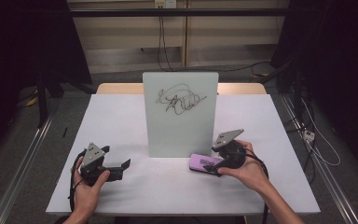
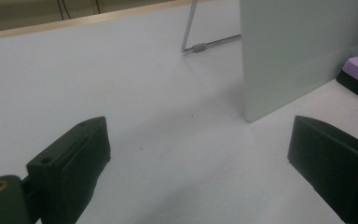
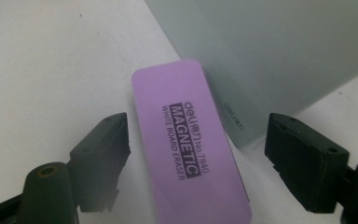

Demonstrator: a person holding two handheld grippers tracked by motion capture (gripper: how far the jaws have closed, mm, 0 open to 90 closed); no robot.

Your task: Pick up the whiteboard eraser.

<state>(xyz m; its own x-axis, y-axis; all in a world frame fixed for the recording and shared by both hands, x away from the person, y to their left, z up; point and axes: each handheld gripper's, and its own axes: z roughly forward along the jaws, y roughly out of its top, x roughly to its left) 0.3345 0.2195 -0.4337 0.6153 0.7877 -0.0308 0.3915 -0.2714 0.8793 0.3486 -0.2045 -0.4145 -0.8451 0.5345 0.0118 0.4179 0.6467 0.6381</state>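
Observation:
A small whiteboard (image 1: 180, 114) stands upright in the middle of the white table (image 1: 121, 121), with black scribbles (image 1: 181, 99) on its upper half. A purple whiteboard eraser (image 1: 201, 163) lies flat on the table just in front of the board's lower right corner. My right gripper (image 1: 213, 167) is open and straddles the eraser (image 3: 191, 154), one jaw on each side, without touching it. The board's edge (image 3: 270, 51) fills the area behind it. My left gripper (image 1: 123, 167) is open and empty at the front left, pointing toward the board (image 2: 298, 51).
The board's wire stand (image 2: 200, 44) rests on the table behind it. A wooden tabletop edge (image 1: 116, 87) shows behind the white surface. Cables hang from the back wall and lie on the floor to the right (image 1: 314, 140). Free room lies left of the board.

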